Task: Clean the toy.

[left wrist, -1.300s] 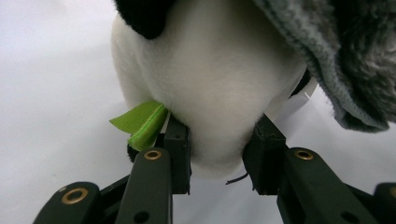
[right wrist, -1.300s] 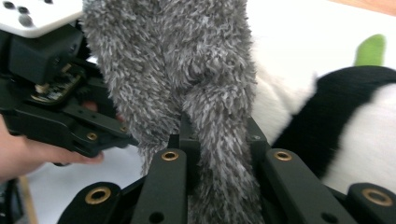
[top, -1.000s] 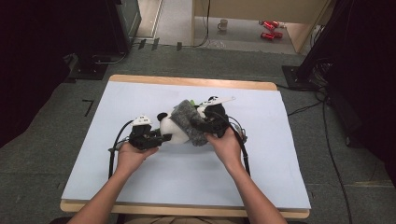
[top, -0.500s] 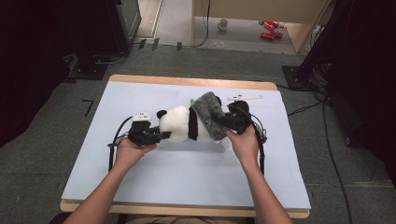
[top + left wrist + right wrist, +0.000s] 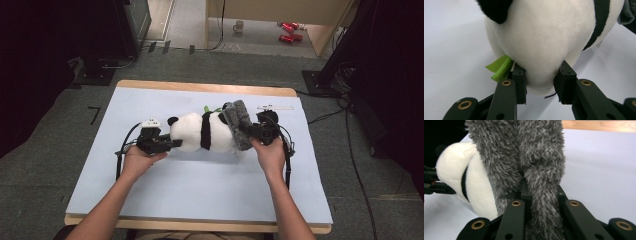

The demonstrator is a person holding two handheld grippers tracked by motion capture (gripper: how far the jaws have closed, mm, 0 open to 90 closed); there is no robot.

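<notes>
Panda plush [image 5: 200, 131] clamped by left hand-held gripper [image 5: 167, 144], grey fuzzy fabric [image 5: 238, 124] pinched by right hand-held gripper [image 5: 245, 131]

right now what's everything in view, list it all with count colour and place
panda plush: 1, white and black, lying on its side mid-table between the grippers
fuzzy cloth: 1, grey, at the panda's right end
green leaf tab: 1, green, on the panda beside the left jaws
table cover: 1, pale blue, over the wooden table
mug: 1, pale, on the floor beyond the table
red items: 2, red, on the floor near the mug
left gripper: 1, black, shut on the panda
right gripper: 1, black, shut on the fuzzy cloth
</notes>
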